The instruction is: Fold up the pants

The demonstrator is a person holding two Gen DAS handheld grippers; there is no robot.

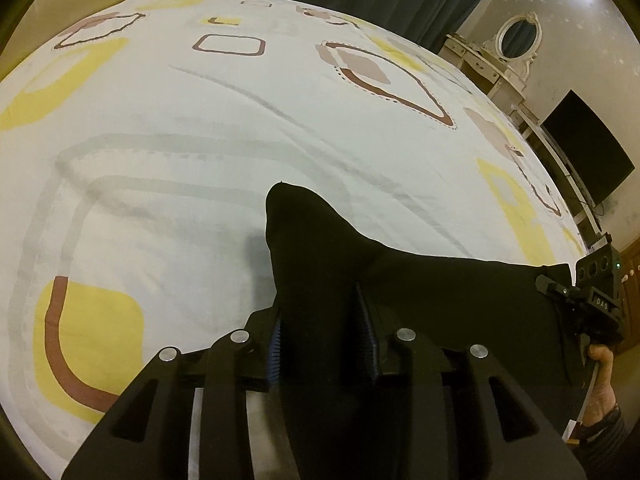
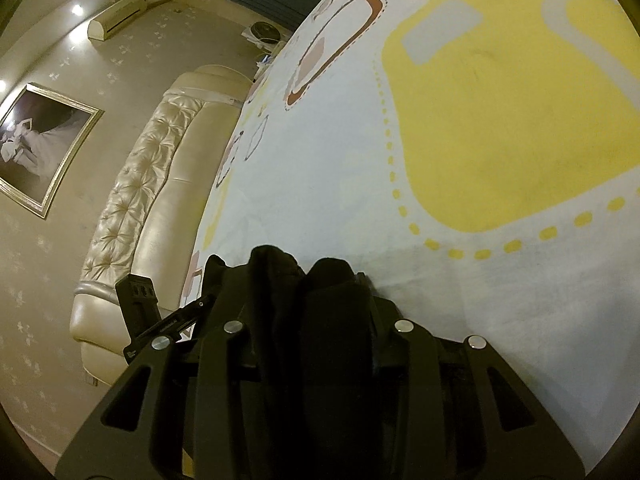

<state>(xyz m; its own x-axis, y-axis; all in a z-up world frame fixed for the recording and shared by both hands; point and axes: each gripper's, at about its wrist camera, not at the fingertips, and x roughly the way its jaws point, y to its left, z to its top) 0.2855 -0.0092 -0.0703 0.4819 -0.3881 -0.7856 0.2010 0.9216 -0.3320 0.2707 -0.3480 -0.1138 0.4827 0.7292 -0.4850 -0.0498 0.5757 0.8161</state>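
Left gripper (image 1: 322,340) clamped on the black pants (image 1: 420,292), right gripper (image 2: 316,312) pinching a bunched fold of them, fabric stretched above the patterned bedsheet (image 1: 180,140). Beyond: tufted headboard (image 2: 136,184), framed picture (image 2: 40,148), dark monitor (image 1: 588,152), oval-mirrored vanity (image 1: 508,48).

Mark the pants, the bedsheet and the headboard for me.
pants (image 1: 320,248), left wrist view, bunched fold ahead of the fingers
bedsheet (image 1: 180,128), left wrist view, bare pale middle
headboard (image 2: 136,188), right wrist view, tufted cream padding
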